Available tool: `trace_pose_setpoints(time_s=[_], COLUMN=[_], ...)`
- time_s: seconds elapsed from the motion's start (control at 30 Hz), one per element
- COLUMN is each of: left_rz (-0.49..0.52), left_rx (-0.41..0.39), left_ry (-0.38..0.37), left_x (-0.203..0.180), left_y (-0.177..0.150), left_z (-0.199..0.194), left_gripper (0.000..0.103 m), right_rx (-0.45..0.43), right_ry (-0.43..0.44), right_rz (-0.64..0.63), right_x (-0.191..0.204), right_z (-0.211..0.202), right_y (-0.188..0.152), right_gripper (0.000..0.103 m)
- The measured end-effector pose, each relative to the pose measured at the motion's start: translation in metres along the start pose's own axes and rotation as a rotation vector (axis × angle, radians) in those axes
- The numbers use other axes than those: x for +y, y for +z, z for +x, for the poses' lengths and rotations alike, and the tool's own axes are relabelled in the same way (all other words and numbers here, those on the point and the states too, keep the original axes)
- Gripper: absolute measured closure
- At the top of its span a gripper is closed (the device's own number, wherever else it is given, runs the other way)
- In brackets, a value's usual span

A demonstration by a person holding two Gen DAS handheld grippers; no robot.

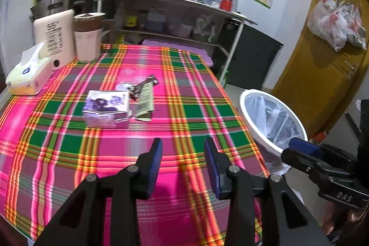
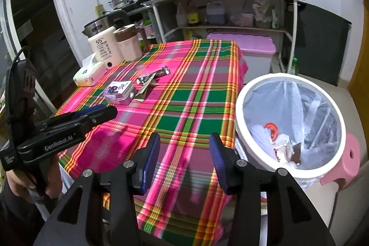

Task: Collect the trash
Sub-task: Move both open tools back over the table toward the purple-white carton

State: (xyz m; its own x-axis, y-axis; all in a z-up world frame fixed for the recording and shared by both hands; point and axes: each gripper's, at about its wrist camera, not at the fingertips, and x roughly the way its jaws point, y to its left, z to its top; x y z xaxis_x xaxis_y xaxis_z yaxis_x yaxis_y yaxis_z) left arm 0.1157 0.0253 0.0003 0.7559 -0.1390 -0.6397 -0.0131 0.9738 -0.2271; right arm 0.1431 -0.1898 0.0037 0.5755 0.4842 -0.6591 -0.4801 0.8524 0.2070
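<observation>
Room: kitchen corner with white walls; a metal shelf rack (image 2: 226, 6) carrying bottles and containers stands behind the table.
Surface: table under a pink, green and orange plaid cloth (image 1: 129, 149) — most of the cloth is bare.
Far left corner: tissue box (image 1: 28, 75), a cream appliance marked "55" (image 1: 55, 38) and a pink lidded jug (image 1: 88, 36), set close together.
Trash on table: a crumpled purple-and-silver carton (image 1: 107, 108) near the middle of the cloth; touching its right side lies a flattened brown wrapper with a barcode (image 1: 145, 103); a dark twisted wrapper (image 1: 144, 85) and a small white lid (image 1: 123, 86) lie just beyond them, toward the far edge.
Bin: white-rimmed trash bin (image 2: 239, 121) lined with a clear bag, standing on the floor just off the table's right edge — scraps and a red lid lie in its bottom.
Left gripper (image 1: 183, 151): over the near part of the cloth, jaws apart, nothing between them; the carton lies well ahead of it.
Right gripper (image 2: 184, 146): over the near right corner of the table, beside the bin rim, jaws apart and empty.
Person: a hand (image 2: 20, 179) grips the left tool's handle, seen at the left of the right wrist view.
</observation>
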Motion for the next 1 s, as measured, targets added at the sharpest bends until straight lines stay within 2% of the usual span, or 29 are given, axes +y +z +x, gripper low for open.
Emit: trace_pose_setpoints(time_s=[0.33,0.67,0.77,1.0], left_rz=[-0.057,-0.090,-0.092,-0.104], left_rx=[-0.014,-0.014,-0.013,0.008], left_ry=[0.072,0.149,0.168,0.174], left_x=[0.034,0.066,0.074,0.085], left_y=[0.004,0.015,0.017,0.019], left_z=[0.001,0.018,0.025,0.041], left_gripper=[0.058,0.050,0.043,0.039], right_rx=[0.012,0.042,0.046,0.066], right_ry=[0.034,0.055,0.055,0.061], right_rz=[-0.009,-0.021,-0.013,-0.011], right_x=[0.005,0.008,0.007,0.005], right_z=[0.016,0.035,0.042,0.058], right_y=[0.008,0.011,0.013,0.018], right_gripper=[0.056,0.055,0.052,0.050])
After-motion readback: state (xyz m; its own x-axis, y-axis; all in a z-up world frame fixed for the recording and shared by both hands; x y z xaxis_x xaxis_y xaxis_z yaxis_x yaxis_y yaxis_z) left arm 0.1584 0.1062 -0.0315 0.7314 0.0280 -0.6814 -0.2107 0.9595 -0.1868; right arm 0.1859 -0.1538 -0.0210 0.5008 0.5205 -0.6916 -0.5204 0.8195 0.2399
